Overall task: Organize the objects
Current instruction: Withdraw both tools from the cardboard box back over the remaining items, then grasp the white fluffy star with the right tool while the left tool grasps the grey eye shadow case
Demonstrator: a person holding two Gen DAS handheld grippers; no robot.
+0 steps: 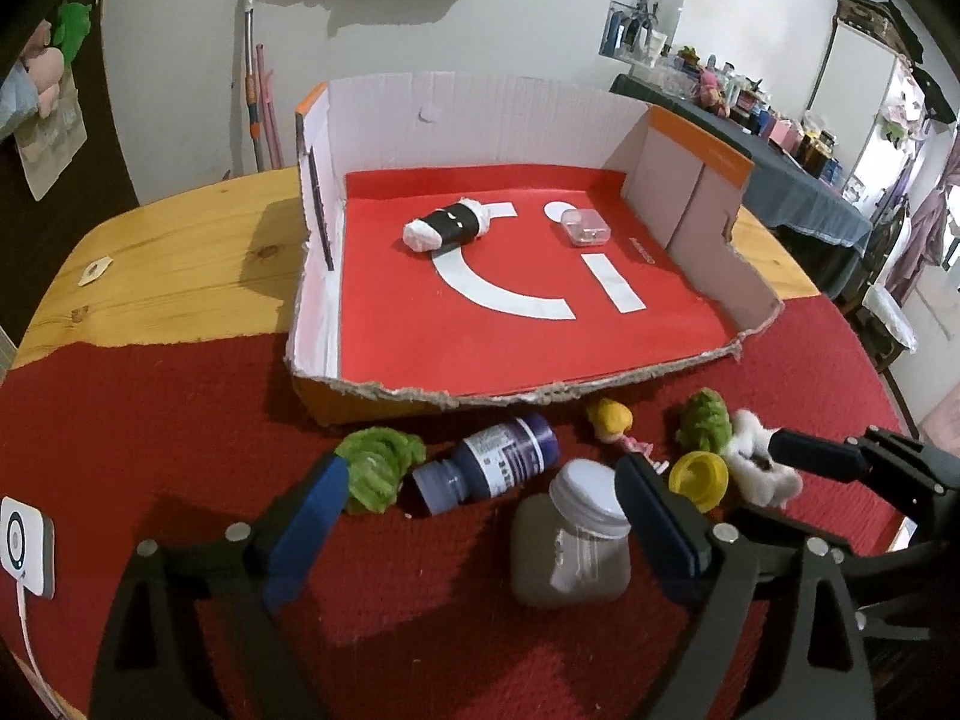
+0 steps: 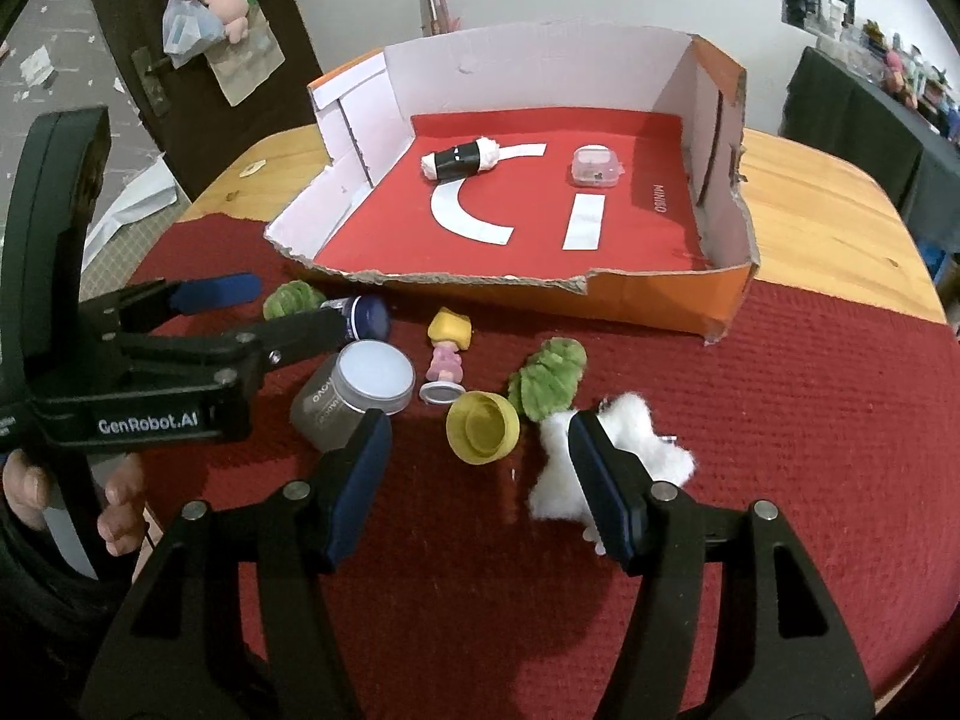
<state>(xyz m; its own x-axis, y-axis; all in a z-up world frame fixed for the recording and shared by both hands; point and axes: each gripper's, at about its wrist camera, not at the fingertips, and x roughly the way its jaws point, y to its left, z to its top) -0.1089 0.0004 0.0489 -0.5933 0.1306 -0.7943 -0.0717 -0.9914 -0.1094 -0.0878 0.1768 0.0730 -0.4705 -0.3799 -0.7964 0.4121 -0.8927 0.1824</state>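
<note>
Red woven cloth covers the near half of my wooden table, with a cluttered side table along the far wall.

Biggest of all is the torn cardboard box, red-lined; already inside lie a black-wrapped white roll and a small clear plastic case, well apart from each other.

In front of the box, on the cloth, wait the loose things. A grey jar with a pale lid stands tilted between my left tongs, which are spread wide and grasp nothing. I judge it rigid and smooth, best taken across the body below the lid. Beside it a dark blue bottle lies on its side; it may roll, so I would pinch it across the middle. Two green plush pieces and a white cotton tuft are soft and light, so any pinch should do. My right tongs gape too, one pad touching or just over the tuft. A yellow cap and a small blonde figurine look light but stiff.

Only the right wrist view shows my hand on the left handle and the jar's printed side; the left wrist view alone shows a white charger at the cloth's edge.
</note>
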